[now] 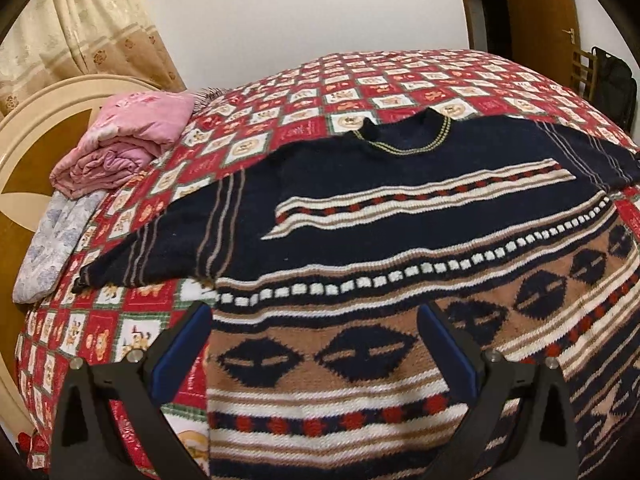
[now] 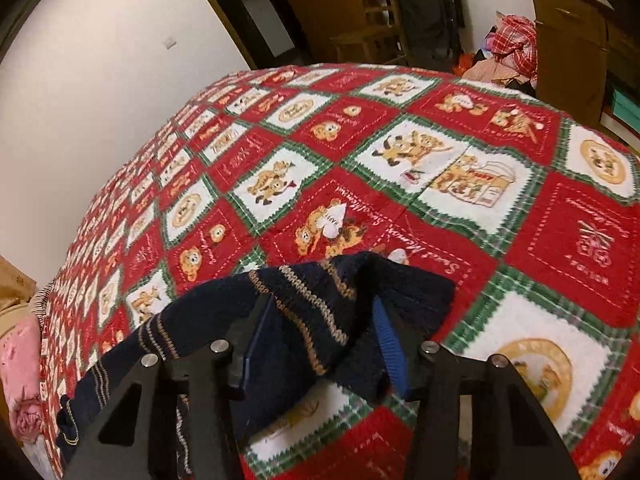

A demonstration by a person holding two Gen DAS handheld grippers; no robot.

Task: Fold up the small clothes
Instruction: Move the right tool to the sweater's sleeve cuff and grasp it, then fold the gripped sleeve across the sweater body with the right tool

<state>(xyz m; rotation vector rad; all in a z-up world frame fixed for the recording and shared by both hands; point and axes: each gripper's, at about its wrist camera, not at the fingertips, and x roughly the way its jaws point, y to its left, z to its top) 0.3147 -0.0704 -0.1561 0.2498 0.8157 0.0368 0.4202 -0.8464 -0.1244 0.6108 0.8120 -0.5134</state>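
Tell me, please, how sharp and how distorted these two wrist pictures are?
Left wrist view: sharp, evenly lit, no glare; the fisheye bulges the bedspread into a dome under the sweater, with dark corners. Right wrist view: the same bulge and dark corners; the sleeve is crisp, and so is the room's background, though it is bent at the edges.
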